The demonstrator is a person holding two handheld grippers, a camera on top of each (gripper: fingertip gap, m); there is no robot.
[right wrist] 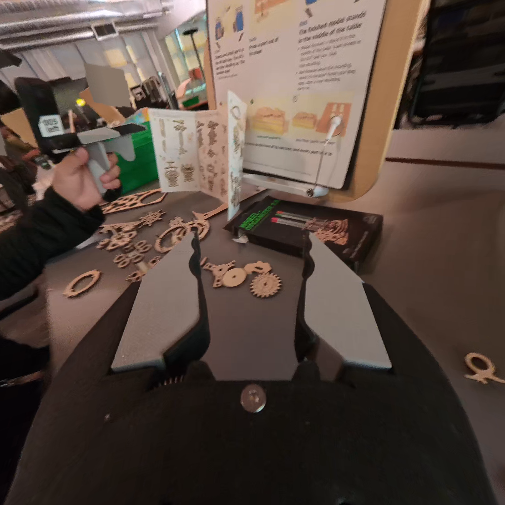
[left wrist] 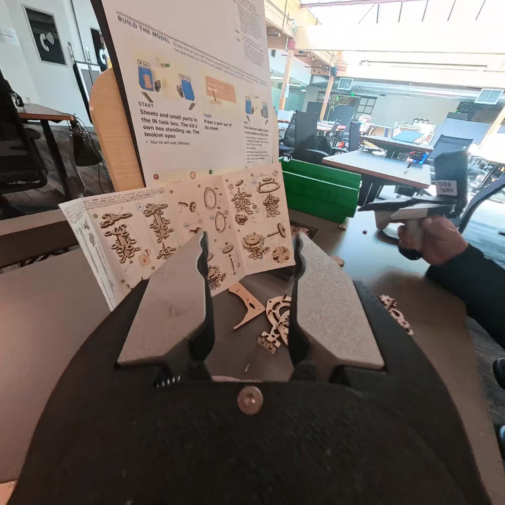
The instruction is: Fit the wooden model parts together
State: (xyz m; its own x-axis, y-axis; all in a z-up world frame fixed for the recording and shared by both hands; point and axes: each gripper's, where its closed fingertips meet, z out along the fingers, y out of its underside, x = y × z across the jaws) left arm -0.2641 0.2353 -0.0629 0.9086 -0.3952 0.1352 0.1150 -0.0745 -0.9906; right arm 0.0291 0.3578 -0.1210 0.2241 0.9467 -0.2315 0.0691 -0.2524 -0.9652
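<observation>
Several laser-cut wooden parts lie loose on the dark table. In the right wrist view a toothed gear (right wrist: 265, 285) and a disc piece (right wrist: 234, 276) lie between my fingers' tips, with rings and flower-shaped parts (right wrist: 128, 240) to the left. My right gripper (right wrist: 251, 237) is open and empty above the table. My left gripper (left wrist: 250, 240) is open and empty, raised over a curved piece (left wrist: 247, 306) and a round geared assembly (left wrist: 277, 317). Each gripper also shows in the other's view, held by a hand: the right one (left wrist: 363, 208) and the left one (right wrist: 142, 128).
An open instruction booklet (left wrist: 175, 232) stands against an upright instruction board (left wrist: 191, 90). The kit's black box (right wrist: 303, 229) lies beside it. A green bin (left wrist: 319, 191) sits behind. One loop-shaped part (right wrist: 479, 367) lies alone at the right. There is about 35 cm between the tips of the two grippers.
</observation>
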